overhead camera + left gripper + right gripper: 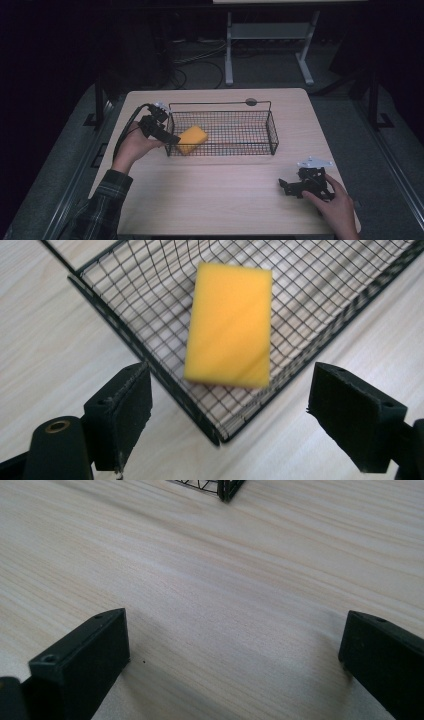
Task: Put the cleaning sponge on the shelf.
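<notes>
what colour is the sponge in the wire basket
Yellow-orange; the sponge shows best in the left gripper view.

Yellow sponge in wire basket; left gripper beside it.

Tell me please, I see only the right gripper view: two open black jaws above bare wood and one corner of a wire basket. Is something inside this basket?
Observer: Yes. A yellow sponge lies in the left end of the basket, as the high view shows it.
Operator: Is the other gripper holding that sponge?
Observer: No. The left gripper has its jaws wide apart by the basket's left corner; the sponge sits beyond them, untouched.
Operator: And where is my gripper on the table?
Observer: The right gripper is low over the table near its front right part, apart from the basket, with a hand on it.
</notes>
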